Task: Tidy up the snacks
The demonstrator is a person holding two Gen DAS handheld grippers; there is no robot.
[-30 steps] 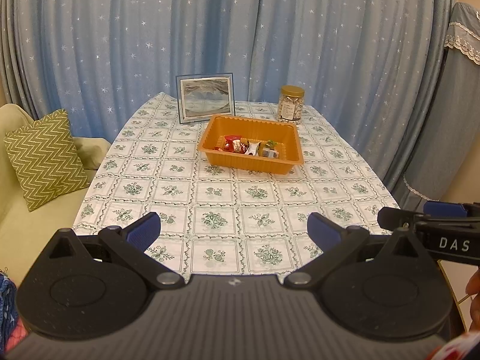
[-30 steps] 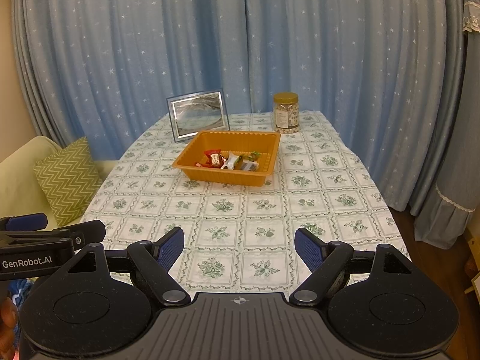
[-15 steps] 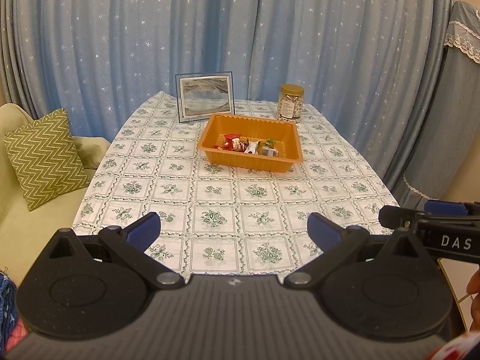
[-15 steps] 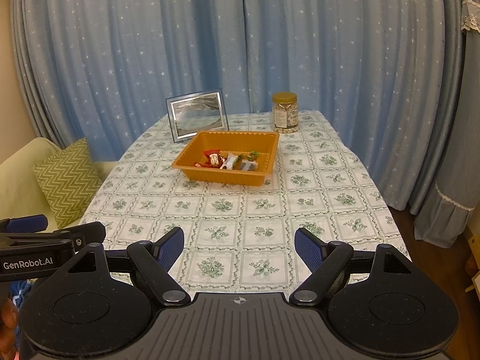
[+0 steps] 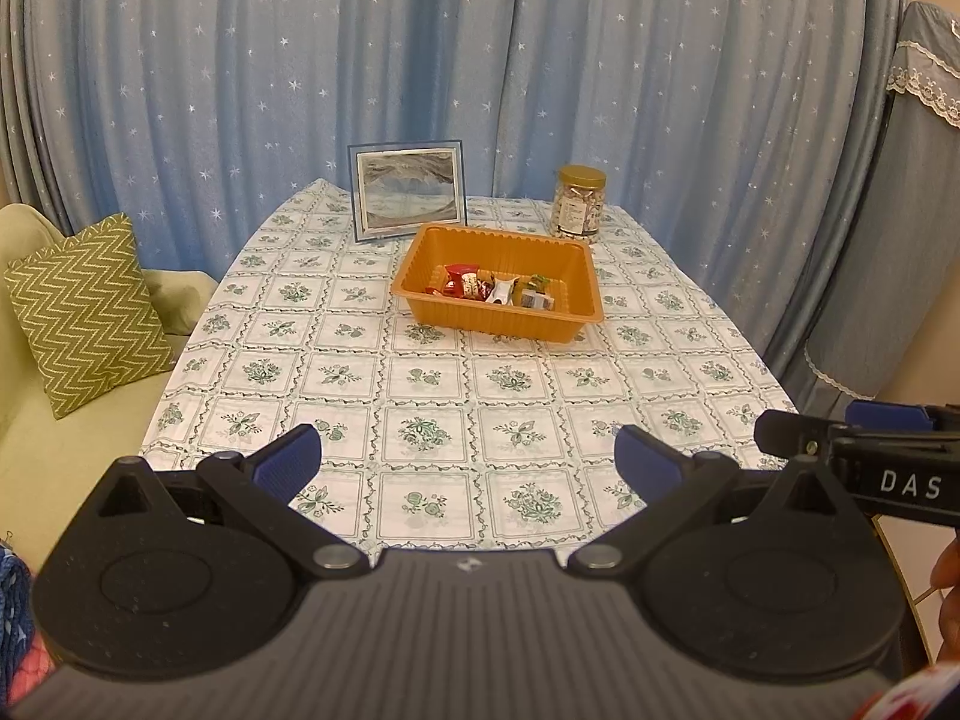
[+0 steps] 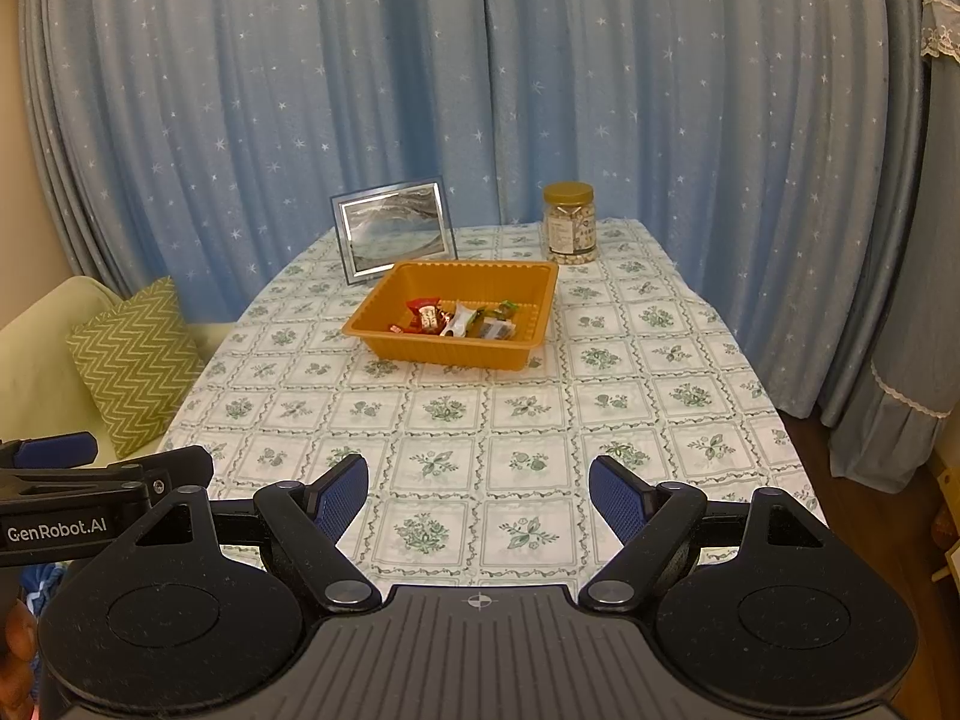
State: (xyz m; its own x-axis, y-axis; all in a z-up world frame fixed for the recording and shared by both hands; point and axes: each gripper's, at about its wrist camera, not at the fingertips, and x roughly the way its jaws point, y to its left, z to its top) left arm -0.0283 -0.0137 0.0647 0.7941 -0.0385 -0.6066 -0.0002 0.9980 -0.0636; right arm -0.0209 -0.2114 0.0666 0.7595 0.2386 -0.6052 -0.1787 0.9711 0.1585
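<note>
An orange tray point(image 5: 576, 264) point(image 6: 528, 288) sits past the middle of the table and holds several wrapped snacks point(image 5: 489, 288) point(image 6: 453, 318), red, white and green ones. A clear jar point(image 5: 579, 201) point(image 6: 569, 222) with a gold lid stands behind the tray to the right. My left gripper point(image 5: 467, 463) hovers open over the table's near edge, nothing between its blue pads. My right gripper point(image 6: 478, 501) is likewise open and empty, well short of the tray. Each gripper shows at the edge of the other's view.
A framed picture point(image 5: 410, 189) point(image 6: 393, 229) stands behind the tray on the left. A floral tablecloth point(image 5: 420, 384) covers the table. A sofa with a green zigzag cushion point(image 5: 87, 309) lies to the left. Blue starred curtains point(image 6: 420, 90) hang behind.
</note>
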